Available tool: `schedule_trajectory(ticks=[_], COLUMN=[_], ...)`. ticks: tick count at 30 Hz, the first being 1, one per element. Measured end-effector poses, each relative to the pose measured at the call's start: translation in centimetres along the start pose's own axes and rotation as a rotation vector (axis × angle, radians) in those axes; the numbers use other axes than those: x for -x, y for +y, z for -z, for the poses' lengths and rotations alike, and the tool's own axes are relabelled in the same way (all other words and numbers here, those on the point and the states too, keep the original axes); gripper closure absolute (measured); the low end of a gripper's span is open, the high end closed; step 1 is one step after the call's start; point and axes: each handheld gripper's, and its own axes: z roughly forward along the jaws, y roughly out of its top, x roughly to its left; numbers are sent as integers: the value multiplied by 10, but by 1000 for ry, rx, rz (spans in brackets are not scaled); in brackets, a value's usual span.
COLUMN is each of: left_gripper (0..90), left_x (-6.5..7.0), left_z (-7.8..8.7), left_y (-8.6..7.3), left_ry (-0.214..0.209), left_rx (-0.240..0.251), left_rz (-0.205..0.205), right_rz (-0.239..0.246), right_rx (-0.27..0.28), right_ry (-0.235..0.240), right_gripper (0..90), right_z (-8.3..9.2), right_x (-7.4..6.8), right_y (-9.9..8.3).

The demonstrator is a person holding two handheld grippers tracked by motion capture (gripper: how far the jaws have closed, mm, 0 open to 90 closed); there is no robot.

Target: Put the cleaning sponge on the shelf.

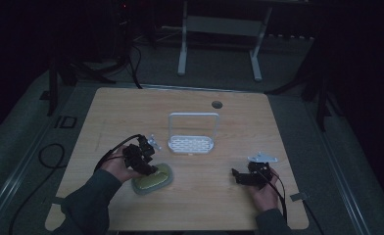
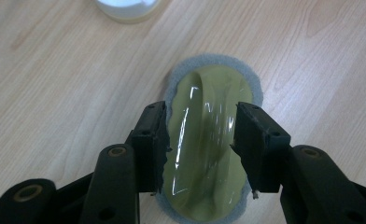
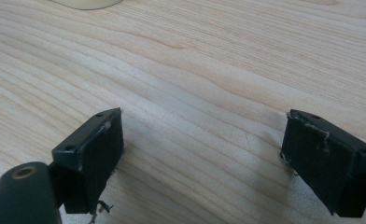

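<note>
Both L gripper fingers released, straddling olive scrubber w/o touching; R gripper fingers released.

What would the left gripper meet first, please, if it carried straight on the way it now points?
Most likely the olive scrubber lying on the table: the left gripper points down at it, jaws open on either side of it.
</note>
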Motion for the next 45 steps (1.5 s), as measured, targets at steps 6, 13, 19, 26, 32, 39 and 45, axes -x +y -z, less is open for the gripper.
schedule_trajectory(ticks=[6, 13, 19, 26, 32, 39, 45], left_gripper=[539, 536, 536, 535, 530, 530, 533], left_x=[0, -3, -4, -3, -5, -5, -4], left_z=[0, 1, 0, -5, -9, -14, -19], left_y=[9, 15, 18, 24, 26, 28, 28], left_ry=[-10, -28, -42, -60, -66, -70, -74], left_rx=[-42, -85, -104, -151, -185, -222, -246], left_rz=[-18, -25, -24, -45, -52, -65, -73], right_rz=[0, -2, -2, -2, -1, -2, -2], right_rx=[0, 1, 0, 0, 0, 0, 1], right_ry=[0, 0, 0, 0, 0, 0, 0], right_gripper=[125, 125, 126, 125, 125, 125, 125], right_z=[0, 0, 0, 0, 0, 0, 0], right_x=[0, 0, 0, 0, 0, 0, 0], right_y=[0, 0, 0, 0, 0, 0, 0])
